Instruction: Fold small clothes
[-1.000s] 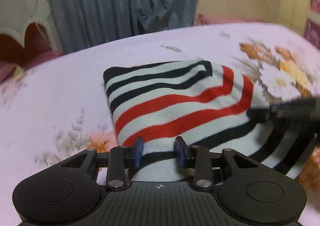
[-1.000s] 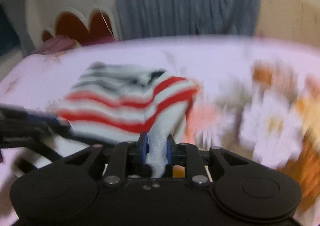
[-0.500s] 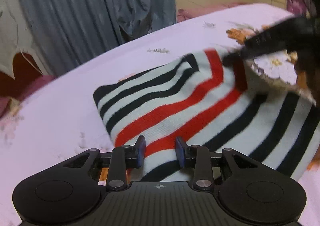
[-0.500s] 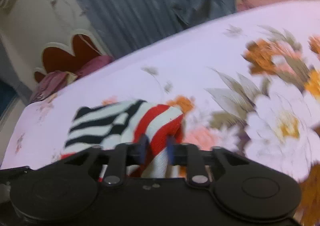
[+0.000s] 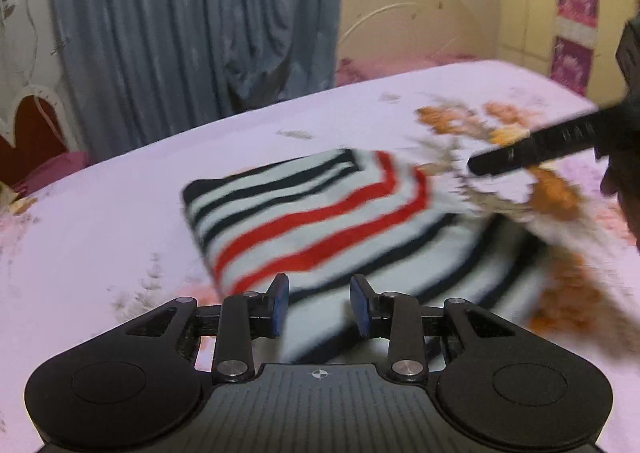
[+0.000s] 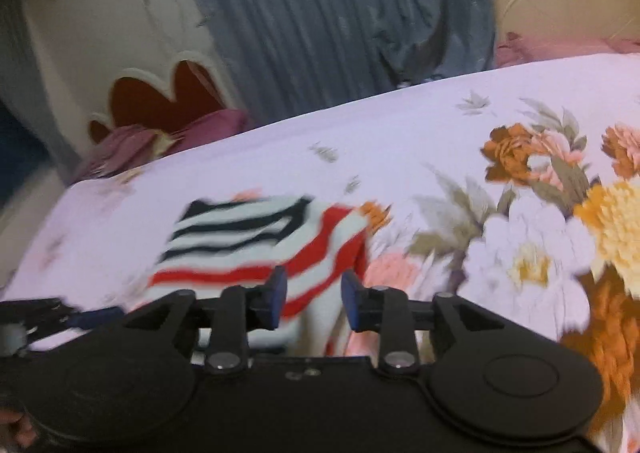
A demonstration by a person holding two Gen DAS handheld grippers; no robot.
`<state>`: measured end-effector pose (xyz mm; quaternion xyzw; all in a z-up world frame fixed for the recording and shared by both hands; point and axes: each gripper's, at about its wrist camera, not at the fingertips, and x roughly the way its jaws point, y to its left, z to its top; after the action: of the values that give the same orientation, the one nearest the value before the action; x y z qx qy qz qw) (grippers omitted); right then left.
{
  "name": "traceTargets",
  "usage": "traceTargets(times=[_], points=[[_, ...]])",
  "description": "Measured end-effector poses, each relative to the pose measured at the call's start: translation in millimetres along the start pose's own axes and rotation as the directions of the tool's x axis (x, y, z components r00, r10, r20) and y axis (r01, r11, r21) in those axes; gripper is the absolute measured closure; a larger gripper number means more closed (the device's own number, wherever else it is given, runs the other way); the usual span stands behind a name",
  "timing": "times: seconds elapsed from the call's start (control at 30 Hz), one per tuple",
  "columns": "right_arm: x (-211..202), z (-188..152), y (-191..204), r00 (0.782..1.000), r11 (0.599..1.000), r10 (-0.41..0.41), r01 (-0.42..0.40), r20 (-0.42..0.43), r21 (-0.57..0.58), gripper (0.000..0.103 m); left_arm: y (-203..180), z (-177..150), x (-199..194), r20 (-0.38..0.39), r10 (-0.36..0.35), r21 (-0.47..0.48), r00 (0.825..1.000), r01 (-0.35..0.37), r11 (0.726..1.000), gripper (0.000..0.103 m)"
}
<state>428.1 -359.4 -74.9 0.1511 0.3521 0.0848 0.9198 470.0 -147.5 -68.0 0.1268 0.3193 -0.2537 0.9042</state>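
Right tool [image 6: 312,303], which had pinched the striped garment [image 6: 256,249] a second earlier, was opening and no longer clamped the cloth. Left tool [image 5: 318,305] stayed half-open, empty. Folded, the garment lay on the bed [image 6: 420,141] at twelve o'clock from both tools, so this fold looked finished.

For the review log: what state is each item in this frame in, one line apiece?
Striped garment: folded over, lying on the bed, not held by either claw.
Left claw: open, pads apart, garment below them but not pinched.
Right claw: jaws opening, garment edge beneath, pads not pressing it.
Floral bedsheet: spread flat over the bed.
Grey curtain: drawn closed, hanging in folds.
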Motion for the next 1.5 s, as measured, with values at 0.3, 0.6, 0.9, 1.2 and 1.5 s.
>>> traceTargets(times=[0.3, 0.6, 0.9, 1.2, 1.5], points=[[7.9, -73.1, 15.7, 0.988, 0.997, -0.061, 0.052, -0.145, -0.062, 0.097, -23.2, -45.1, 3.0, -0.078, 0.092, 0.212, 0.993, -0.074, 0.975, 0.069], [-2.8, -58.4, 13.9, 0.990, 0.996, -0.078, 0.073, -0.113, -0.050, 0.083, -6.4, -37.7, -16.8, -0.046, 0.049, 0.055, 0.998, -0.046, 0.997, 0.069], [28.7, -57.1, 39.4, 0.983, 0.938, -0.152, 0.113, -0.098, -0.328, 0.103, -6.5, -37.8, 12.0, -0.100, 0.000, -0.017, 0.995, -0.001, 1.000, 0.069], [45.5, 3.1, 48.9, 0.994, 0.962, -0.107, 0.105, 0.003, -0.253, 0.086, 23.0, 12.1, 39.3, -0.040, 0.035, -0.132, 0.999, -0.040, 0.991, 0.069], [80.5, 8.2, 51.7, 0.990, 0.950, -0.134, 0.119, -0.034, -0.289, 0.078, 47.8, 18.8, 66.5, -0.034, 0.001, -0.269, 0.999, -0.010, 0.963, 0.069]])
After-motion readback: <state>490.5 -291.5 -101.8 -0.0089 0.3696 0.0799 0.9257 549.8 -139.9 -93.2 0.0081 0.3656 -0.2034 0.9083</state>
